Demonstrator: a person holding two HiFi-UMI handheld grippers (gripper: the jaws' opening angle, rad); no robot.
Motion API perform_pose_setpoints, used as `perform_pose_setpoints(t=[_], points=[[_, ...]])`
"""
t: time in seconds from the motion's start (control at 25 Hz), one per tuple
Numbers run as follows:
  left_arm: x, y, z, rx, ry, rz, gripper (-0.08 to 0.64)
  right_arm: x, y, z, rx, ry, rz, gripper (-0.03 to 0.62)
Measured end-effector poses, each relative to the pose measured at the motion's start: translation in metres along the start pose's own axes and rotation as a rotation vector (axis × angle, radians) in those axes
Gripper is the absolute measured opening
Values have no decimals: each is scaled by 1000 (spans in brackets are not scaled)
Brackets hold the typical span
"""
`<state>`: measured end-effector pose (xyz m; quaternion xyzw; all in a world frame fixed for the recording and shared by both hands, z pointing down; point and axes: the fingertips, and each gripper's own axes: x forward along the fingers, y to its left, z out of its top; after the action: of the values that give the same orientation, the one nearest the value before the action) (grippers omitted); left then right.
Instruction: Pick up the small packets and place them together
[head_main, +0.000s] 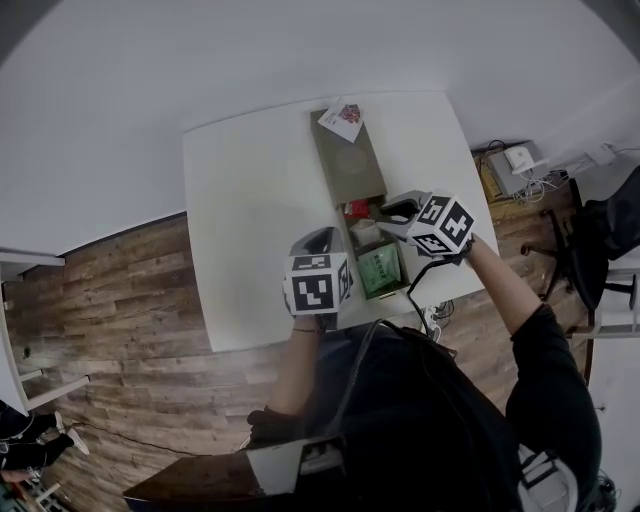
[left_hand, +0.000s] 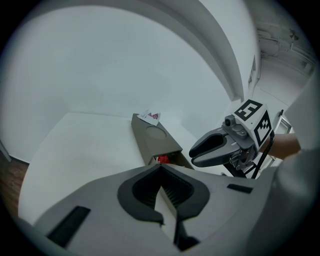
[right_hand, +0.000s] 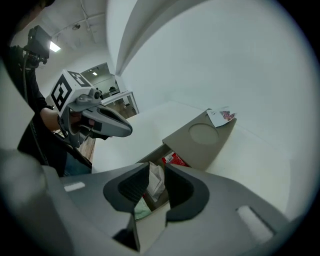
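With the left tool (left_hand: 160, 170) pinched shut and empty nearby, the right tool (right_hand: 157, 167) hangs with jaws slightly apart about the white packet (right_hand: 155, 182) in the open end of the brown box (right_hand: 200, 150) on the tabletop (head_main: 260, 220); I'd settle it lower and squarer before pinching, clear of the box wall.

Soft, even indoor light leaves the white square table (head_main: 250, 190) bright, with only faint shadows. A ceiling lamp (right_hand: 54, 47) glares at ten o'clock in the right gripper view. Fisheye bending and dark vignetting ring every picture; the nearest foreground is soft.
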<state>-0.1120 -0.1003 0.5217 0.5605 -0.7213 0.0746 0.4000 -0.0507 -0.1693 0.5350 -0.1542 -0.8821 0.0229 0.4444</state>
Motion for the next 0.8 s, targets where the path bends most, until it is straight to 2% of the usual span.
perform_pose_setpoints(t=[0.56,0.72,0.8], points=[[-5,2,-14,-19,3,15,-3,39,-4,-26,-74,183,16,89],[-6,6,-14,-24,4,22,-3,40,-5,-26,-63,187,21,19],[-5,8,-14,-26,6,24,-3,40,-5,-27,-60,187,32,5]])
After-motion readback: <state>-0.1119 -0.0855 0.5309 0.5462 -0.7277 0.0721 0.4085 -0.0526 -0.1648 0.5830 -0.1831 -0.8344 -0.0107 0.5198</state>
